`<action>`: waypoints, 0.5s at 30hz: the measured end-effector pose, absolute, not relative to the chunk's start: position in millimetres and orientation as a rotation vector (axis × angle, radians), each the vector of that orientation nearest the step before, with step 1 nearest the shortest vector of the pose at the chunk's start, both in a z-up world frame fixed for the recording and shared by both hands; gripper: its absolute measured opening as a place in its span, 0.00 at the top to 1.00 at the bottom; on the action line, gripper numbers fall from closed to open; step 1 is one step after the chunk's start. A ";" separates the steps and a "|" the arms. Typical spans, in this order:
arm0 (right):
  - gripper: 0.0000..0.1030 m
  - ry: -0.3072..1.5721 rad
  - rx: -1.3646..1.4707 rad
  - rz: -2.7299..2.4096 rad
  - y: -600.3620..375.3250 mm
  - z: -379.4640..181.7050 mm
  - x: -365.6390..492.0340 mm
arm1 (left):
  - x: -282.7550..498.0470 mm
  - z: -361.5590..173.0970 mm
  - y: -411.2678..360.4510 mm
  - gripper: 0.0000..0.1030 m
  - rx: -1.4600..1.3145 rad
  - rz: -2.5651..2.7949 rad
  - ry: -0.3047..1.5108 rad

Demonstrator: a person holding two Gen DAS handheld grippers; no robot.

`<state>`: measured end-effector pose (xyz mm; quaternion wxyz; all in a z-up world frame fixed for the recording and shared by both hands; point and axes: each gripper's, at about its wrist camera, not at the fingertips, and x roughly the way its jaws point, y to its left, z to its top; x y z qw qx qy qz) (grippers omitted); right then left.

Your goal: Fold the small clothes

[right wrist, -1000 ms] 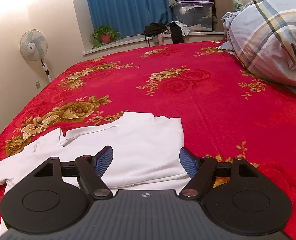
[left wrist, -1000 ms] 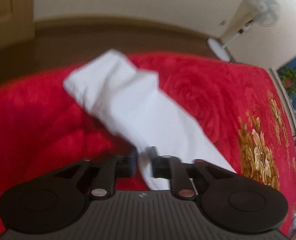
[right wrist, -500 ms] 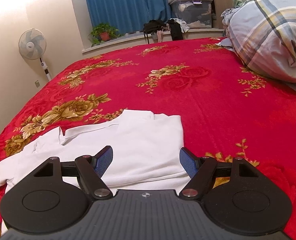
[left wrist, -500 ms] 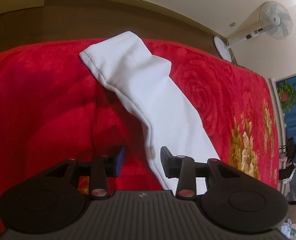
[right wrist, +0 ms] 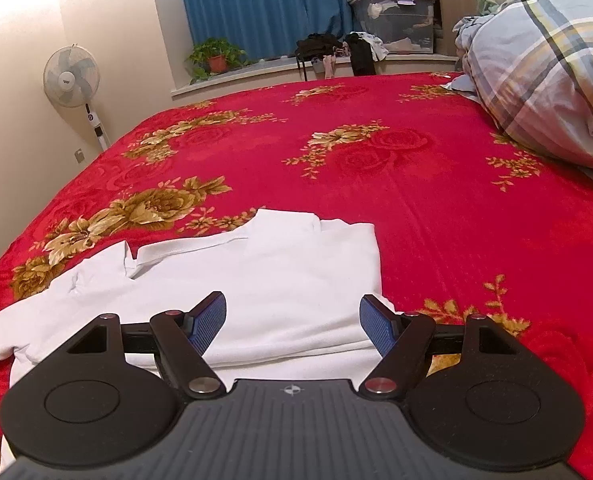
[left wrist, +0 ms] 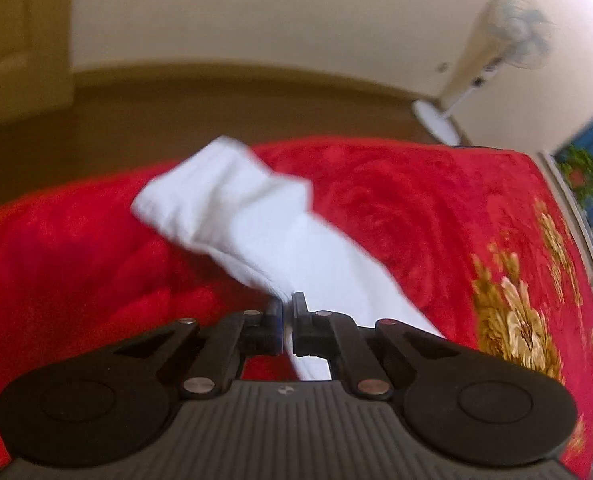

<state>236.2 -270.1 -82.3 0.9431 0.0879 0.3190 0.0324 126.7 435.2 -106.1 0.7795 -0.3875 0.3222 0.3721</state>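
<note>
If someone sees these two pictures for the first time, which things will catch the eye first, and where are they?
First comes the red bedspread with gold flowers, which fills most of both views. On it, near the right gripper with its open jaws, lies a white shirt. In the left view, the left gripper is shut on the white sleeve, which stretches toward the bed's edge.

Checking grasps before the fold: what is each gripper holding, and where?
Left gripper pinches the white cotton shirt's sleeve at its side edge. Right gripper is open, holding nothing.
</note>
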 end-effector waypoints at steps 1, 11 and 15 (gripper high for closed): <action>0.27 0.649 0.176 0.069 -269.8 -82.1 236.1 | 132.1 -99.0 425.6 0.97 -0.779 0.774 0.676; 0.67 0.650 0.203 0.099 -275.6 -75.7 241.2 | 205.1 -40.1 216.6 0.97 -0.440 0.230 0.567; 0.66 0.660 0.237 0.113 -278.5 -76.0 245.7 | 231.4 -31.4 98.6 0.92 -0.455 -0.074 0.584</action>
